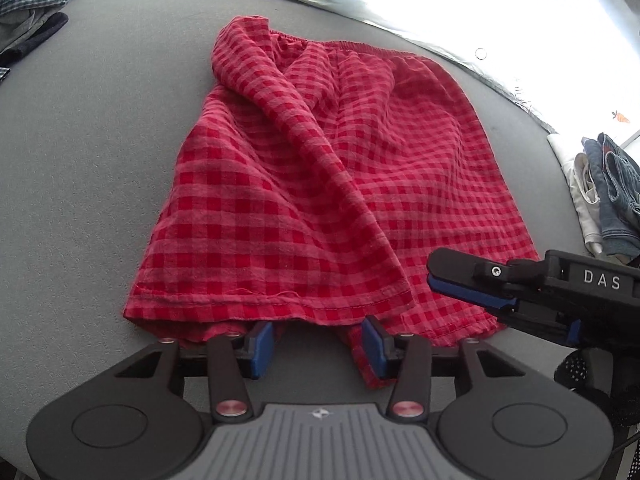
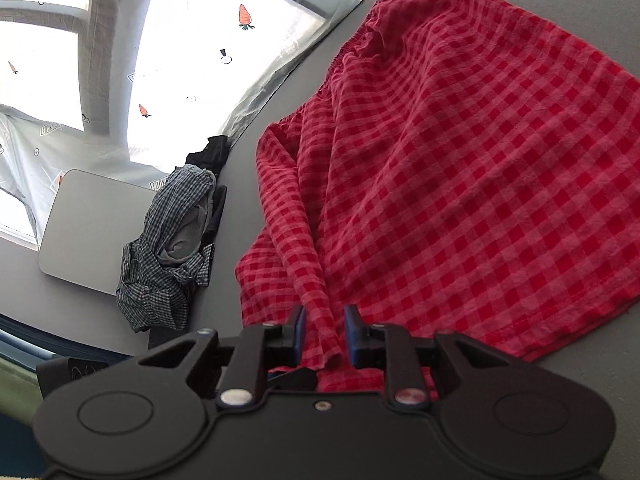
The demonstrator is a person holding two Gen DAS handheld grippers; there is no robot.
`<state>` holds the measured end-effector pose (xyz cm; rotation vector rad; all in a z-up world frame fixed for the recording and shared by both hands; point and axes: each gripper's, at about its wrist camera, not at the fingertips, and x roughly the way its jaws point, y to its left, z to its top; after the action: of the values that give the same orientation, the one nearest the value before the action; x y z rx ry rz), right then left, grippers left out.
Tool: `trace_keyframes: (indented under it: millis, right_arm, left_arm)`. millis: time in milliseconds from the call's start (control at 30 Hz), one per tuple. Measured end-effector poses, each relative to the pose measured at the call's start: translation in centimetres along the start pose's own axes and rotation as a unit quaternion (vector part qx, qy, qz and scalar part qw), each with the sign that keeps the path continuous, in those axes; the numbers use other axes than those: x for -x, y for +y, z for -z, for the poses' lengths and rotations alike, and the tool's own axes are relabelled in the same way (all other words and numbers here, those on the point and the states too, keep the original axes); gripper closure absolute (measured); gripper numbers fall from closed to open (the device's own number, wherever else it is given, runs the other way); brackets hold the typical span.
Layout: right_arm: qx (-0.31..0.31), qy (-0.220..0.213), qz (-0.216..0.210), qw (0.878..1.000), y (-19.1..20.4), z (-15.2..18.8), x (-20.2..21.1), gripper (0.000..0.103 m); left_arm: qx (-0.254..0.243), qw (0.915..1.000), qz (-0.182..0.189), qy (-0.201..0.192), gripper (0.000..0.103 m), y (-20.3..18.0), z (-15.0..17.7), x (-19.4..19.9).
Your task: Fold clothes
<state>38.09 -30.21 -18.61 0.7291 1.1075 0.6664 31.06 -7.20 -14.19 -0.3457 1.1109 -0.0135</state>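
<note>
A red checked garment (image 1: 320, 180) with an elastic waistband on its far side lies spread on the grey table (image 1: 100, 140). Its near hem drapes over the tips of my left gripper (image 1: 316, 344). That gripper is open, with bare table in the gap and a bit of cloth beside the right pad (image 1: 374, 348). My right gripper (image 1: 432, 274) comes in from the right at the hem's right corner. In the right wrist view the right gripper (image 2: 325, 332) has a raised fold of the garment (image 2: 480, 160) filling the narrow gap between its blue pads.
A crumpled blue checked pile (image 2: 168, 248) and a black cloth (image 2: 212, 152) lie at the table's edge beside a flat grey board (image 2: 92, 224). Denim and white clothes (image 1: 612, 192) are stacked at the right. A carrot-print sheet (image 2: 240, 16) hangs behind.
</note>
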Motion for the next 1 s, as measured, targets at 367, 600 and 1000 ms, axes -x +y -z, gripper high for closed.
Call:
trace_keyframes:
  millis: [367, 600, 1000]
  right_arm:
    - [0.037, 0.056, 0.008, 0.998, 0.2, -1.0, -2.8, 0.079]
    - [0.038, 0.053, 0.026, 0.998, -1.4, -1.6, -2.6, 0.100]
    - [0.027, -0.090, 0.051, 0.994, -4.6, -3.9, 6.0, 0.101]
  left_arm:
    - [-0.005, 0.9997, -0.022, 0.011, 0.054, -1.0, 0.1, -1.0]
    - [-0.003, 0.9984, -0.052, 0.018, 0.053, -2.0, 0.3, -1.6]
    - [-0.040, 0.9924, -0.111, 0.036, 0.044, -4.4, 0.5, -3.1]
